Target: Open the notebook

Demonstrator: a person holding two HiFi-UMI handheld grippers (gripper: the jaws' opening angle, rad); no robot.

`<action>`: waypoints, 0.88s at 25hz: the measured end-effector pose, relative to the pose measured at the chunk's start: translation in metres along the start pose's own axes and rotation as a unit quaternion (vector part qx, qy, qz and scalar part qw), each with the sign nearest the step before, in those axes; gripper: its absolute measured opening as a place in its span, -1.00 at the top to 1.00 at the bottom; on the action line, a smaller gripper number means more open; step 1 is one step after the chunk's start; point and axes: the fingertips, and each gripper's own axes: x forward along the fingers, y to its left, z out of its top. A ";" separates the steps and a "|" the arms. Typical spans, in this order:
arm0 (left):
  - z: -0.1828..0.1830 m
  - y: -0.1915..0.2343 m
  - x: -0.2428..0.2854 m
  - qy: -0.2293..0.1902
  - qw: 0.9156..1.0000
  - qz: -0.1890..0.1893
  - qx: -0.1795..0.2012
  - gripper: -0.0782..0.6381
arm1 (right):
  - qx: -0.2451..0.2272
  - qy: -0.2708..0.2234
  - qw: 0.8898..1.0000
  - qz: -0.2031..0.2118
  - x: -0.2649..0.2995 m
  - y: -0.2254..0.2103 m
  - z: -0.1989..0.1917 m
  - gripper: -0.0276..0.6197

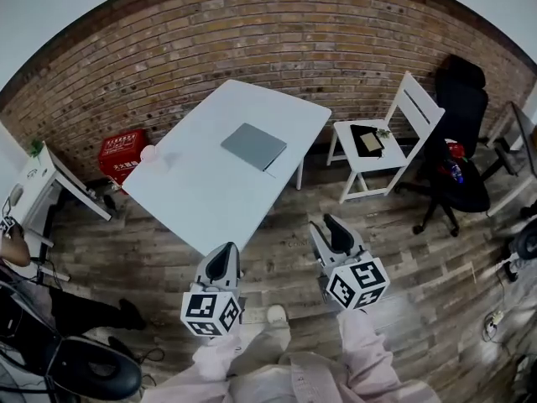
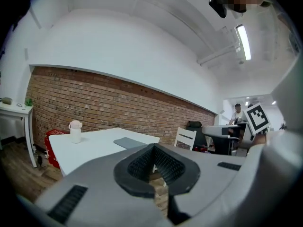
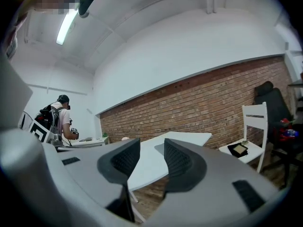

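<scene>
Standing short of the table (image 1: 201, 196) w/ both tongs held out ahead of us, we judge the job as not begun. L gripper (image 1: 222, 254): jaws tip to tip, nothing b/w them. R gripper (image 1: 329, 227): jaws apart, just air in the gap, nothing held. Both point roughly level twd the table, w/ a strip of wood floor (image 1: 277, 242) b/w them and its near corner, so neither touches anything.

Further on, the notebook (image 1: 253, 146) lies flat on the far half of the white tabletop, grey cover down, fully closed, nearer the right edge. A white cup (image 1: 148, 153) stands well apart from it at the left edge. Nothing rests on the cover.

Done so far, as we read it: zero, beyond the R jaws being ready. Left to do: get both tongs over the tabletop, catch the cover's free edge, lift it and fold it back, prob. w/ the L steadying the base. Which side the free edge is on we can't tell from here.

Beyond the table: a white chair (image 1: 394, 133) and the brick wall (image 1: 277, 32).
</scene>
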 end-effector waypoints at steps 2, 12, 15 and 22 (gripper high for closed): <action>0.002 0.010 0.017 0.003 1.000 -0.002 -0.006 0.80 | 0.002 0.007 1.000 -0.003 0.019 -0.006 -0.001 0.48; 0.004 0.039 0.076 0.009 0.999 -0.017 -0.035 0.80 | 0.018 0.027 0.999 -0.014 0.079 -0.025 -0.005 0.48; 0.004 0.046 0.081 0.009 0.999 -0.015 -0.039 0.80 | 0.018 0.030 0.999 -0.016 0.088 -0.029 -0.007 0.48; -0.002 0.058 0.103 0.020 0.999 -0.003 -0.048 0.80 | 0.032 0.044 0.998 -0.013 0.115 -0.045 -0.018 0.48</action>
